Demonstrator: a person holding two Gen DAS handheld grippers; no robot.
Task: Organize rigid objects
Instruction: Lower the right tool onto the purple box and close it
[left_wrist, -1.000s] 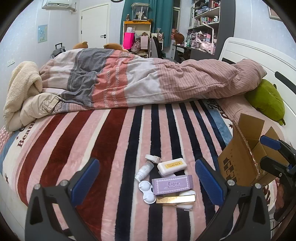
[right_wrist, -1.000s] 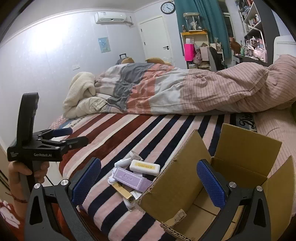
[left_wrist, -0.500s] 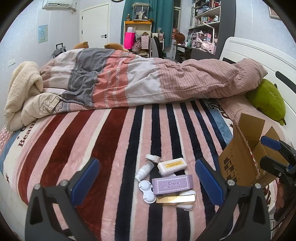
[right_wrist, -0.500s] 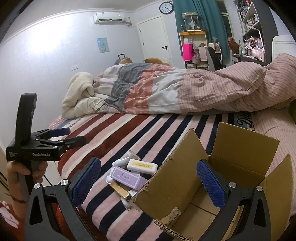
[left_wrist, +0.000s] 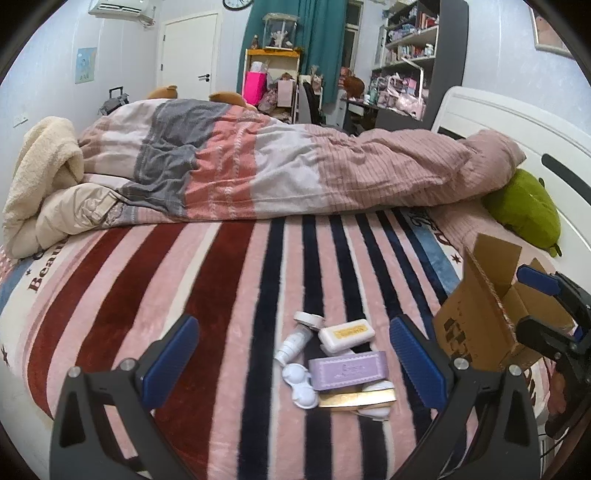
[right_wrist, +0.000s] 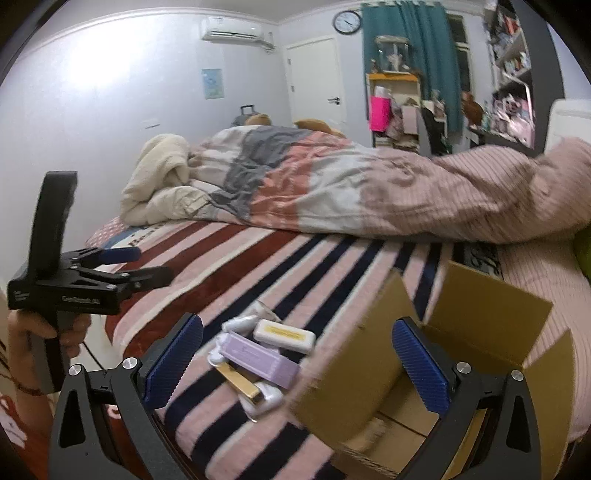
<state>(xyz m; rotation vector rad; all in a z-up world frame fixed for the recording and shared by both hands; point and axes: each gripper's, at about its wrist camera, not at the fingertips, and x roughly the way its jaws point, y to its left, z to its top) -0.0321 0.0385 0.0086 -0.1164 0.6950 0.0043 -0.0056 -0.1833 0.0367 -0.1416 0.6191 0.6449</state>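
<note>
From your left wrist camera, your left tongs (left_wrist: 291, 363) are spread wide and hold nothing, hovering above the striped blanket (left_wrist: 207, 295) of the bed. Between the blue pads lies the cluster of small items: a white case with a yellow label (left_wrist: 346, 335), a small white bottle (left_wrist: 293, 345) beside it, a lilac box (left_wrist: 349, 373) nearer you, a white contact-lens case (left_wrist: 300, 386) at its left, and a gold bar (left_wrist: 356, 398) lying over a white piece at the near edge. The cardboard box (left_wrist: 480, 325) stands open to the right, with your right tongs (left_wrist: 546, 306) next to it.

From your right wrist camera, your right tongs (right_wrist: 297, 363) are also wide open and empty, their right pad over the blurred cardboard box (right_wrist: 369, 369). The lilac box (right_wrist: 262, 360), white case (right_wrist: 284, 334) and gold bar (right_wrist: 240, 384) lie just left of the carton. Your left tongs (right_wrist: 147, 264) hang at the far left, gripped by your left hand (right_wrist: 40, 332).
</note>
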